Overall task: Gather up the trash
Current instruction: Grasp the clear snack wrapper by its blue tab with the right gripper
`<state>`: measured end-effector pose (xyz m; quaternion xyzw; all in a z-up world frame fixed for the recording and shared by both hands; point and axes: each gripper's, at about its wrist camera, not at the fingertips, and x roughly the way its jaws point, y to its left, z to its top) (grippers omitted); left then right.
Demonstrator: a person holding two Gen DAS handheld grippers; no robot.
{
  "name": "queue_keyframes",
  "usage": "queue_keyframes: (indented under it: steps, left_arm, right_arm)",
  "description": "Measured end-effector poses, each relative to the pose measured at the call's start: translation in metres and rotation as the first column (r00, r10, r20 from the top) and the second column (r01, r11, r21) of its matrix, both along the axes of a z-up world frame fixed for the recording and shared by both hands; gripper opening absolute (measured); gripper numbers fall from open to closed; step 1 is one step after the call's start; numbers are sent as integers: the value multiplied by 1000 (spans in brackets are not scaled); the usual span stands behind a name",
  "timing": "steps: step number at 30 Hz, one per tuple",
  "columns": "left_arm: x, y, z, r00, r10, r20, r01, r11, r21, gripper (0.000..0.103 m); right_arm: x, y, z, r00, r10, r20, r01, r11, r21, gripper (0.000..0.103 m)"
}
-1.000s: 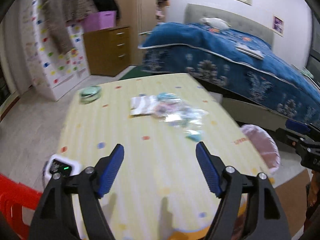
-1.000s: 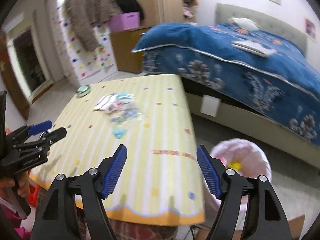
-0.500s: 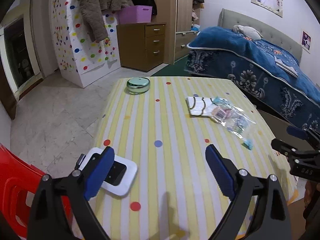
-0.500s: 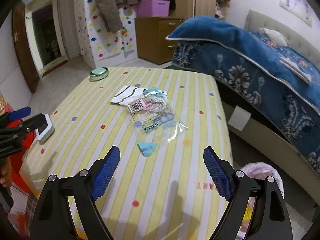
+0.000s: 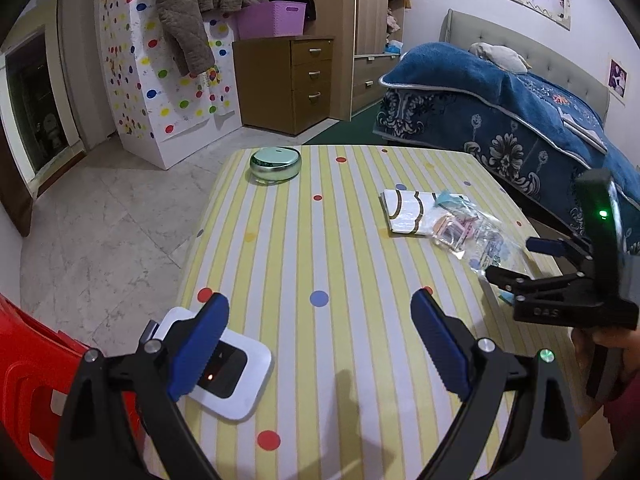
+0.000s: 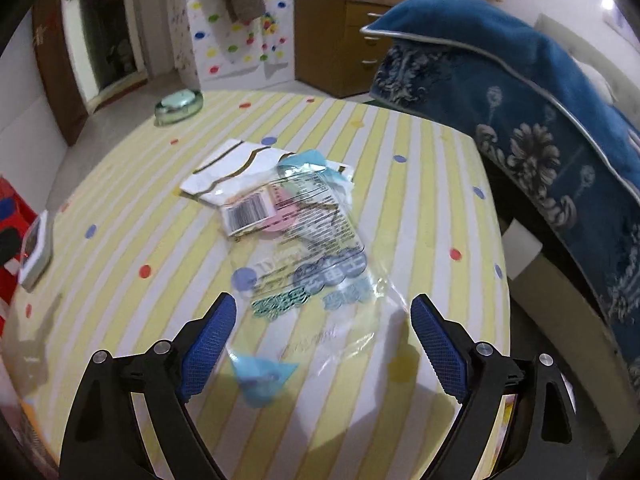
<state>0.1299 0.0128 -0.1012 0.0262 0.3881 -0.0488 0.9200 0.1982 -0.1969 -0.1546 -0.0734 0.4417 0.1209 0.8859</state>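
You have collected nothing yet: your right gripper (image 6: 322,332), empty and widening, hovers over the wrappers (image 6: 296,236) mid-frame, while your left gripper (image 5: 318,338) hangs spread and empty.

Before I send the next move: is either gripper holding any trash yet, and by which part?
Nothing is held. Left gripper is open over bare tablecloth; right gripper, jaws opening, hovers over the clear wrapper.

Place: a home bedroom | the bed (image 5: 520,120) is lying under a blue blanket just beyond the striped table (image 5: 340,260) | a wooden drawer chest (image 5: 288,84) is standing left of the bed, a purple basket (image 5: 272,20) sitting on it | coats (image 5: 192,4) are hanging further left.
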Motion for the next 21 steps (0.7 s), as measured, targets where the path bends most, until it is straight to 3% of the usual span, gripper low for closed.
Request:
queue_keyframes:
  steps: [3,5,10,13,15,18,21]
  left_arm:
    - [2,-2,-1,1000,-2,-3,2,1000,1,90]
    - [2,-3,-2,1000,-3,-6,3,1000,2,90]
    - [2,-4,-5,1000,-3,-14,4,1000,4,90]
    - [2,-4,-4,1000,-2,-15,2,1000,2,90]
    - [0,-5,-4,1000,-3,-14,3,1000,5,90]
    - [-4,-6,-3,1000,-7,-14,7,1000,4,90]
    - [-9,-9,-4,1000,-15,-15,15,1000,4,90]
  right_arm:
    - [13,-2,-2,1000,7,-6,-7,1000,3,92]
    - [22,-7,-5,999,15,-42,-13,998,58,95]
    - [24,-2,-4,996,72,-50,-69,997,46,93]
    - [18,-1,-2,996,74,-40,-72,996,48,85]
    - [10,-3,1,998,56,-26,-55,997,48,71]
    - [0,-7,1,1000,11,-19,-10,999,49,59]
    - [-16,-12,2,998,-57,-34,58,997,49,56]
